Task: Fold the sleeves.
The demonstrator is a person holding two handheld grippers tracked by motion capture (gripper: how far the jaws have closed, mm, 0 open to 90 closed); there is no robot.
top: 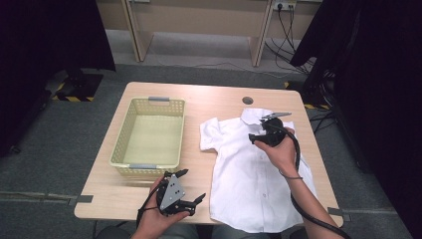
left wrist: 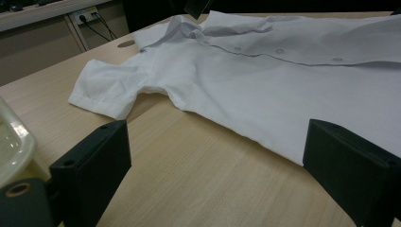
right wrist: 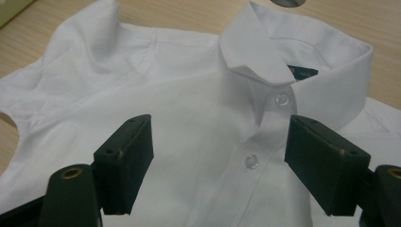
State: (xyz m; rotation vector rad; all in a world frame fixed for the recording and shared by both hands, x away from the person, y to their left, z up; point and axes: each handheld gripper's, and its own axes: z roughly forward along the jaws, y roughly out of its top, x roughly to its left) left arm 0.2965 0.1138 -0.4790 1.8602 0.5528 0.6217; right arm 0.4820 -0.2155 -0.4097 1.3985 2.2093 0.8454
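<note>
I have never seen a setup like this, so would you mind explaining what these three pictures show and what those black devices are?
A person sits at a wooden table and holds a hand-operated two-jaw gripper in each hand; no robot arm is involved. The high view looks down from above. There the left gripper sits near the table's front edge, and the right gripper is over the collar of a white shirt lying flat with its buttons up. A pale yellow basket stands beside the shirt. The other two pictures come from cameras riding on the grippers, looking along their black jaws. Both pairs of jaws stand open and hold nothing.
</note>
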